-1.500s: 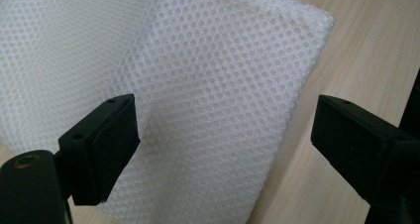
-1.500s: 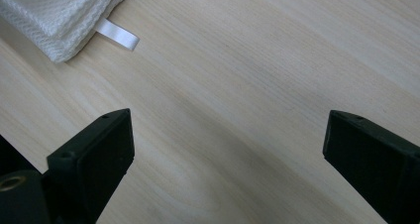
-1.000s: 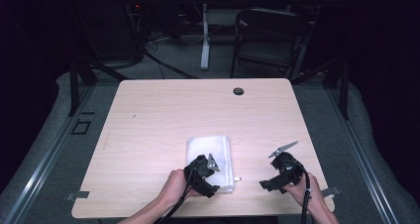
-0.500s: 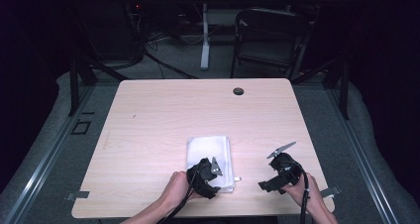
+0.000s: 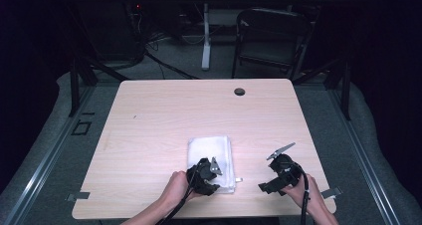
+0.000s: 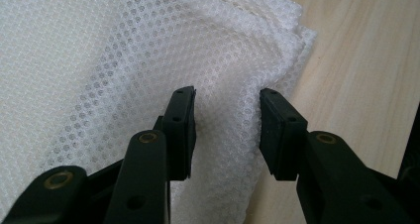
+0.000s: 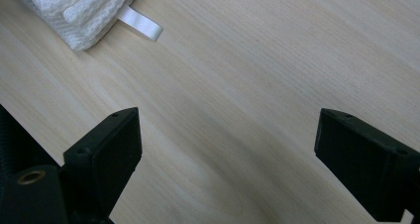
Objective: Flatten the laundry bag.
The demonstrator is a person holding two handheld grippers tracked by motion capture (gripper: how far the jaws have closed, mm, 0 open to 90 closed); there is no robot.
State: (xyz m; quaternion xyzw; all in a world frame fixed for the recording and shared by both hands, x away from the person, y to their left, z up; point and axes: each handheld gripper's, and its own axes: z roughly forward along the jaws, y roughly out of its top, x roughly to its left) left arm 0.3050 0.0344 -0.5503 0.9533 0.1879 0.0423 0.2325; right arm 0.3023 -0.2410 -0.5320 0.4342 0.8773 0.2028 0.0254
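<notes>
Pinching up the folded white cloth (image 6: 148, 60) at the worktop's (image 5: 164, 115) six o'clock, left gripper (image 6: 227, 130) jaws have just been closing around a ridge, not yet clamped; right gripper (image 7: 225, 149) waits, jaws wide, empty. Next: firm grip, then lift.

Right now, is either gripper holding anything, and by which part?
Nothing is gripped yet. The left gripper has just been closing over a raised fold near the white cloth's edge, its pads apart. The right gripper is open over bare table.
</notes>
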